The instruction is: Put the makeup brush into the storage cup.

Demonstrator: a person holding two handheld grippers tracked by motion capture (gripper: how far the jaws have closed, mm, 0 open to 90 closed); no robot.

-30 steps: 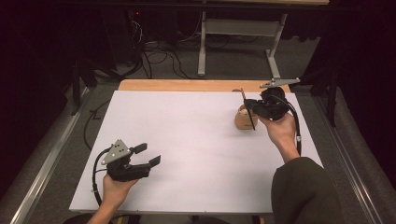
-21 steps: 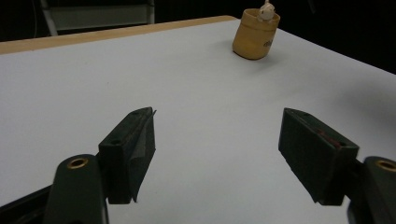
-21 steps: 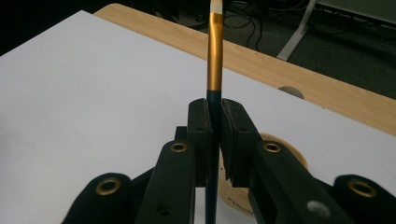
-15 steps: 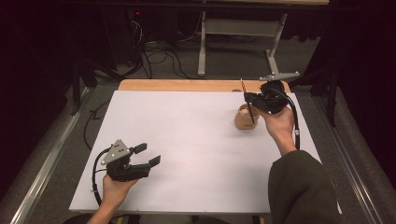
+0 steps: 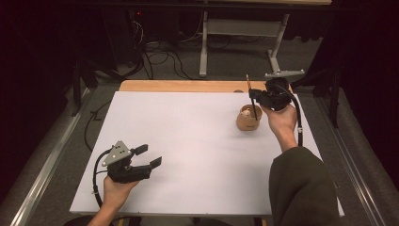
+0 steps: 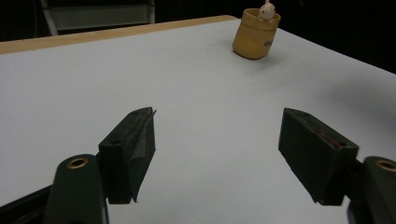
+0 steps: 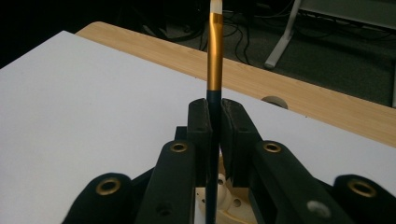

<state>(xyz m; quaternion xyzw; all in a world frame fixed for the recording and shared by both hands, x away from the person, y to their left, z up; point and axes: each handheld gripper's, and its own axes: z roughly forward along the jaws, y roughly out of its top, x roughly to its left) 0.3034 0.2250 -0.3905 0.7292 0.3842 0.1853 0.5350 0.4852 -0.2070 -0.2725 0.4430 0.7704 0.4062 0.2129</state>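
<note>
Standing nearly upright at the upper right of the high view, the pen (image 5: 251, 96) runs lengthwise top to bottom — gold end up, dark end down into the cup (image 5: 248, 119). Right gripper (image 5: 258, 95) is clamped on its shaft above the cup. Left gripper (image 5: 149, 156) — lower left, jaws wide apart, holding nothing.

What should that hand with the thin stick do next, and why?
Probably lower it a little: the right gripper is shut on the slim dark-and-gold brush, held upright with its lower end at the mouth of the small tan cup, so easing down would seat it.
</note>
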